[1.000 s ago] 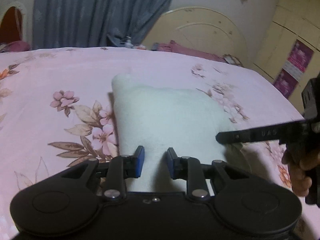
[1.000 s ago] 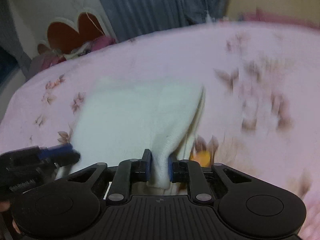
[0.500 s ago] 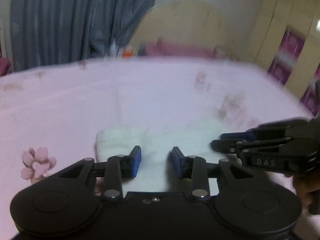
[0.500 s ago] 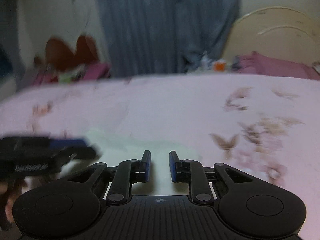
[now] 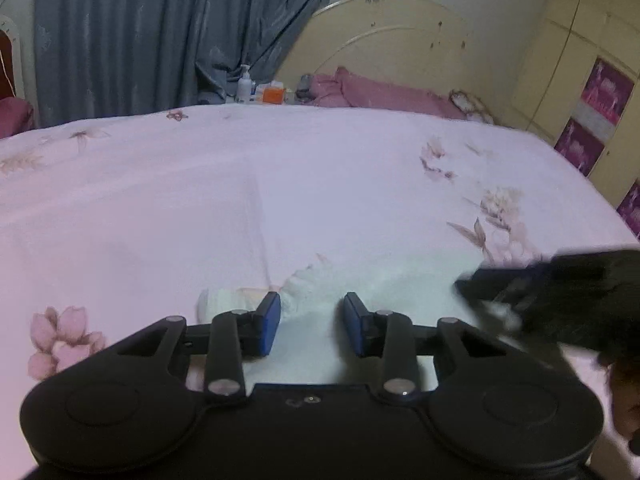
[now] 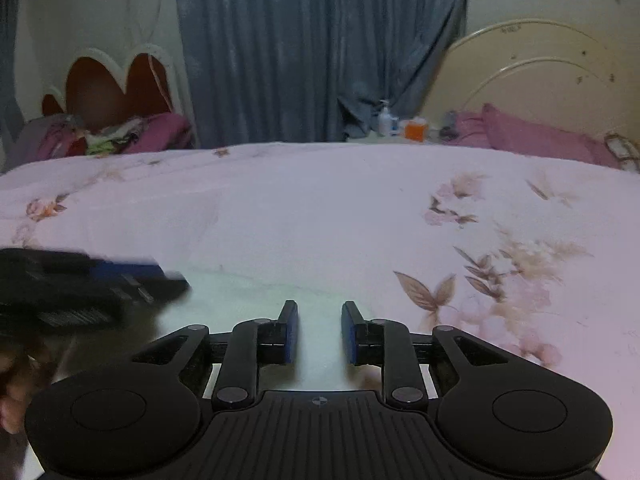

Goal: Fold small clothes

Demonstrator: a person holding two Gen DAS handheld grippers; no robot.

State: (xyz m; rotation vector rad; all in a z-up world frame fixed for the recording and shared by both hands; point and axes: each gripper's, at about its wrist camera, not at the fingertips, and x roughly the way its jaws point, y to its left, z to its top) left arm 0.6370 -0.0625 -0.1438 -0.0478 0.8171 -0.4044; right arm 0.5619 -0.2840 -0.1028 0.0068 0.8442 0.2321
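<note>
left gripper (image 5: 312,322) hangs with jaws apart, just been opening, nothing pinched; right gripper (image 6: 319,330) the same, jaws parted and empty. the white garment (image 5: 360,292) lies flat at the near edge of the bed (image 5: 280,184), right under both. risk: a low pass could snag the loose cloth and undo the fold.

a pink floral bedspread (image 6: 320,208) fills the room; blue-grey curtains (image 6: 304,48) hang at 12 o'clock, a cream headboard (image 6: 532,80) at 2, a wardrobe (image 5: 580,60) beside it.
</note>
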